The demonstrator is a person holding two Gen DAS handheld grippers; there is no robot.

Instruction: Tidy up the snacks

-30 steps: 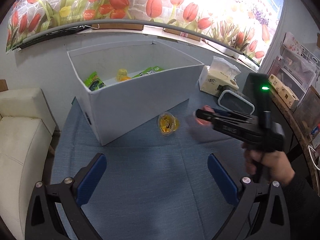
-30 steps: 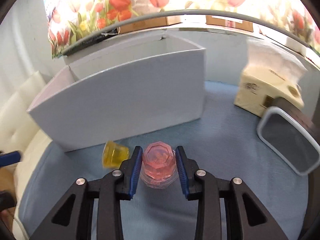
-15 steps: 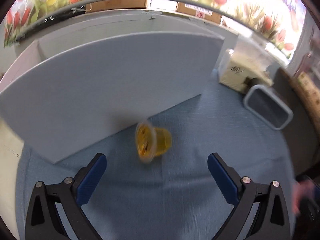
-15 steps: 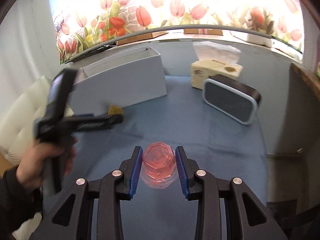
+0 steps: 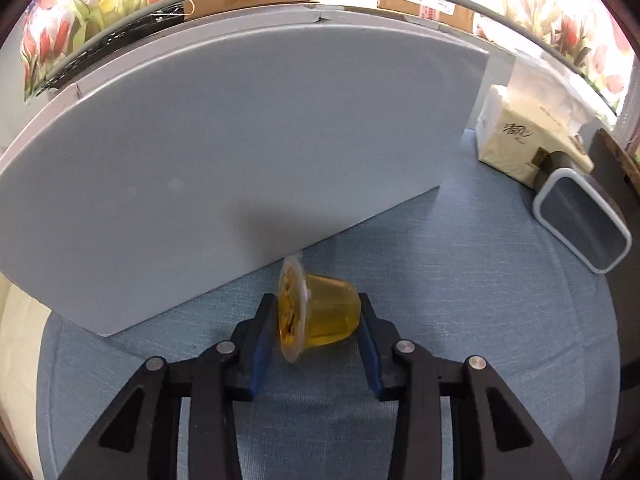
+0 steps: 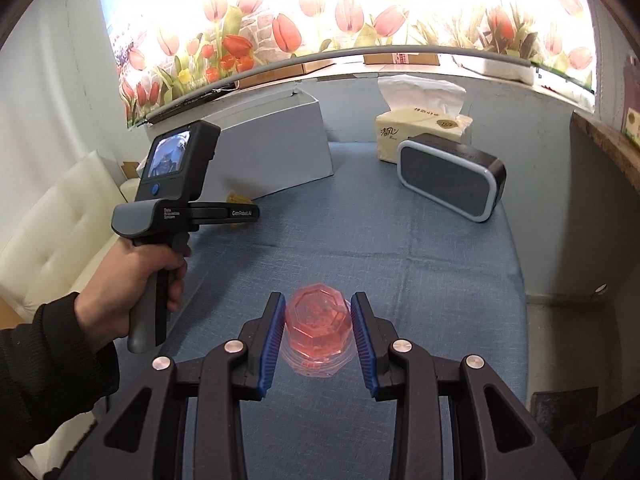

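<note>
The left tool [image 5: 318, 322] clamps a yellow jelly cup [image 5: 316, 312] lying on its side on the tabletop [image 5: 480, 280], just near of the white box [image 5: 240, 140]. The right tool [image 6: 318, 326] clamps a pink jelly cup [image 6: 318, 326], nearer, above the tabletop

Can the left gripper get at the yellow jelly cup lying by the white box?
Probably yes: the left gripper already brackets the yellow jelly cup lying sideways, nothing between; the white box stands just behind.

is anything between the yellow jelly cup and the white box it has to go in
Only the white box's own tall front wall. The yellow jelly cup, on its side between the left tongs, must be lifted over it.
</note>
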